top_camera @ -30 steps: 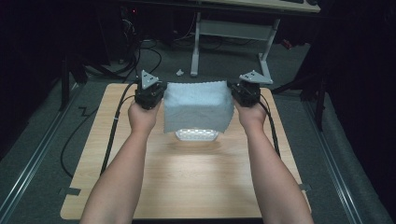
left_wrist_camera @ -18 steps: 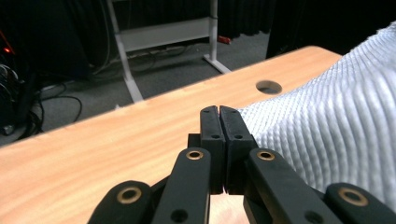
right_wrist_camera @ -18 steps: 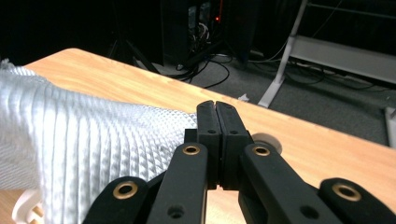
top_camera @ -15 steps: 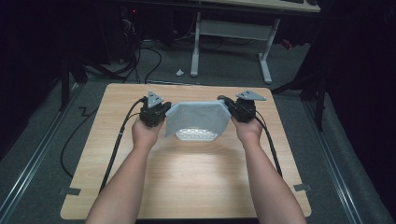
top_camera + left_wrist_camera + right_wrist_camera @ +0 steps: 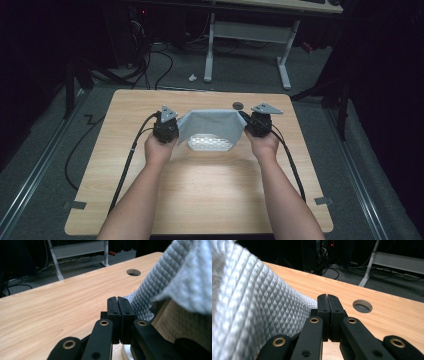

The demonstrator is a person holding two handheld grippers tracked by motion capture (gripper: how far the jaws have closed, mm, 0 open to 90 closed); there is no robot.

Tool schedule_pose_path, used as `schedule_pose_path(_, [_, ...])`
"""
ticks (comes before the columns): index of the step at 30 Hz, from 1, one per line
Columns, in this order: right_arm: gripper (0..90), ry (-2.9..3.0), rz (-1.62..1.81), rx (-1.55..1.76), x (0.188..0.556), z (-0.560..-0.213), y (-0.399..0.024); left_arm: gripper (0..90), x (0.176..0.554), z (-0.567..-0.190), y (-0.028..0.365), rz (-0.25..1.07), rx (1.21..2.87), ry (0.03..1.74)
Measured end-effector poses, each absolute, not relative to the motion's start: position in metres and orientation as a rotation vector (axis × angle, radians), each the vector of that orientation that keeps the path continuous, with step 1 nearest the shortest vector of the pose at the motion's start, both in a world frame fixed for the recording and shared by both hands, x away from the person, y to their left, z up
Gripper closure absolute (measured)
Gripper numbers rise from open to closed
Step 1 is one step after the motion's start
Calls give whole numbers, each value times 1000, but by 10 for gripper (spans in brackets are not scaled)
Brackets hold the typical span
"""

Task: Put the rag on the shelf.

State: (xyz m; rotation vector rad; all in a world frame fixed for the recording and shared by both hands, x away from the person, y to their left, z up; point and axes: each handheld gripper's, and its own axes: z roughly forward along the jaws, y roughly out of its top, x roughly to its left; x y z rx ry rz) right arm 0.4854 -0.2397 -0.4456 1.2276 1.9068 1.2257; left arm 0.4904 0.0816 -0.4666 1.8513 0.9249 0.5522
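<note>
— While we log this item, where do we place the grey quilted cloth (image 5: 210, 131)?

— We enter it toward the far edge of the desk (image 5: 200, 200), midway between its left and right edges, stretched between the two tools. Its lower fold sags to the wood; the upper edge is held taut.

— State of the tools?

— Left gripper (image 5: 165, 131): jaws pressed together, pinching the cloth's left corner. Right gripper (image 5: 258, 125): jaws likewise closed, on the right corner. A round hole (image 5: 238, 105) in the desk sits just beyond.

— Why held so?

— We judge the even, spread grip keeps the cloth flat and square, likely for folding or laying out.

— Pose?

— Both forearms reach forward from the near edge, hands level, well apart, symmetrical.
</note>
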Motion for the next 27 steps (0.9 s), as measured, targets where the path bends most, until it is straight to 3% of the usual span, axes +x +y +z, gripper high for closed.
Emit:
schedule_pose_path(16, [900,1926,1222,1270,487,-459,-241,883,487,-477,85,545,1861,940])
schedule_pose_path(22, [891,1917,1223,1278,487,-459,-242,794,486,-476,86,569,1863,945])
schedule_pose_path(27, [821,1905,1224,1280,486,-456,-243,781,487,-475,89,574,1849,961])
